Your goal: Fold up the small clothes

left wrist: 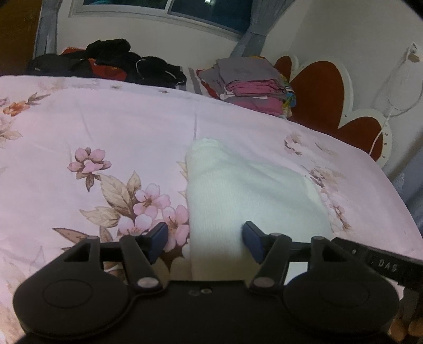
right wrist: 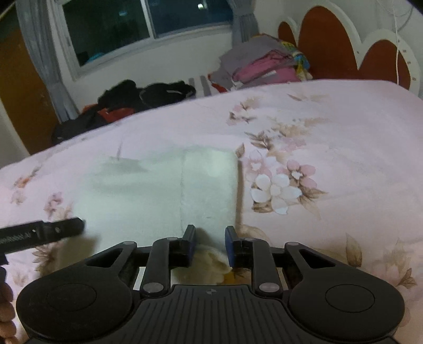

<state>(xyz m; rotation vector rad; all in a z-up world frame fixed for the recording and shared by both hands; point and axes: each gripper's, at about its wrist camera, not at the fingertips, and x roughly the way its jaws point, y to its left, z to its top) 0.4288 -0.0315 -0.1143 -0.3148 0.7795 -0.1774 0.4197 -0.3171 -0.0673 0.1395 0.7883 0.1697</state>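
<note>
Garment's [right wrist: 201, 190] near hem hidden.

Lit by dim indoor light with a pink-violet cast; dark outside the window [right wrist: 148, 23] at upper centre. Heavily bowed by fisheye distortion, black vignette in the corners. Soft and smeared throughout, worst on the white garment [right wrist: 164, 190] mid-frame. Dull shadow pooled under the right claw [right wrist: 210, 244] at bottom centre.

Open floral bedspread [left wrist: 105, 127] all around, dark clothes [left wrist: 119, 60], folded stack [left wrist: 251, 82] far back
</note>
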